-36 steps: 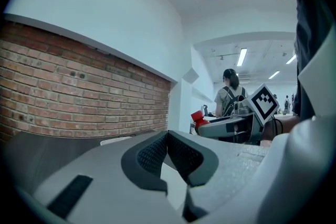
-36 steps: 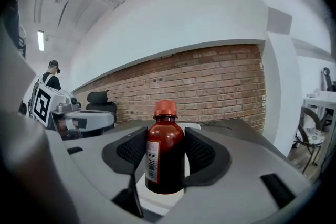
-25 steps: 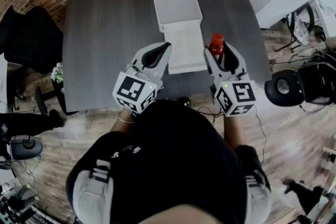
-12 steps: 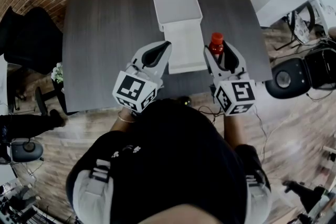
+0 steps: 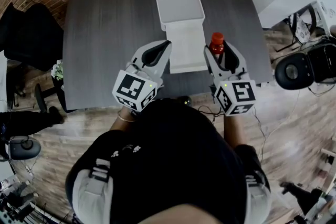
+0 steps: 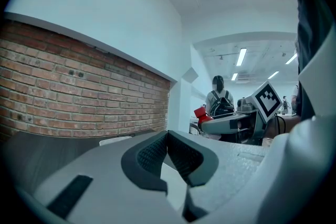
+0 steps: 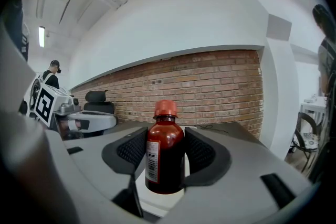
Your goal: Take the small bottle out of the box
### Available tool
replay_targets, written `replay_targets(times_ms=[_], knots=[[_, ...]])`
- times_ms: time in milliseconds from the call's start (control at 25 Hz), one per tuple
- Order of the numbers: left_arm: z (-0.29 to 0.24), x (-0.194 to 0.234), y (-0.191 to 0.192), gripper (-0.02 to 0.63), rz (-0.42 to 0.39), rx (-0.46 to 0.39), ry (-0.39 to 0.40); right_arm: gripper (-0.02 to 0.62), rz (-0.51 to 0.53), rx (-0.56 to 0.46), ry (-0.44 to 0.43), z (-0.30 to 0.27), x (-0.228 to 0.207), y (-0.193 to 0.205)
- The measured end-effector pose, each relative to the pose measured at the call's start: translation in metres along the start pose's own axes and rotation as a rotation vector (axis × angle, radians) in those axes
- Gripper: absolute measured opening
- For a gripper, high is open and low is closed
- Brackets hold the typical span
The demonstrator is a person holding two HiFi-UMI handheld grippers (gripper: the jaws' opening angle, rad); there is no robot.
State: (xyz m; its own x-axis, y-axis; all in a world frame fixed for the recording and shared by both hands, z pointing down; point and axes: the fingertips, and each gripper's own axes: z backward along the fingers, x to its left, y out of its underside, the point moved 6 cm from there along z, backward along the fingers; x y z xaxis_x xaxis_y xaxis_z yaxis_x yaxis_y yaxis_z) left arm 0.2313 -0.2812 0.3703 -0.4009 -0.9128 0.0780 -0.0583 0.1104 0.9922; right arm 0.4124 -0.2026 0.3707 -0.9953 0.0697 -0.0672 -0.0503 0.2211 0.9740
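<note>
where the right hand-held gripper [image 7: 166, 155] hovers, the small bottle [image 7: 164, 147] sits clamped between its jaws.

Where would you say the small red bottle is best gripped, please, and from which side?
On its straight round body, below the shoulder, coming level from the side: the small red bottle stands upright and its cap is narrower. The right gripper holds it that way, a pad on each flank.

One bottle [image 5: 217, 40], one box [image 5: 178, 5], one table [image 5: 105, 34], two tongs: left tongs [image 5: 166, 45], right tongs [image 5: 218, 51]
</note>
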Motion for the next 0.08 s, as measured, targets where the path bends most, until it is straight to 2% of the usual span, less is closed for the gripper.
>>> replay_targets(times_ms=[80], knots=[[0.0005, 0.0008, -0.0003, 0.005, -0.002, 0.0, 0.0, 0.219, 0.0, 0.0, 0.0, -0.0007, 0.0006, -0.0003]])
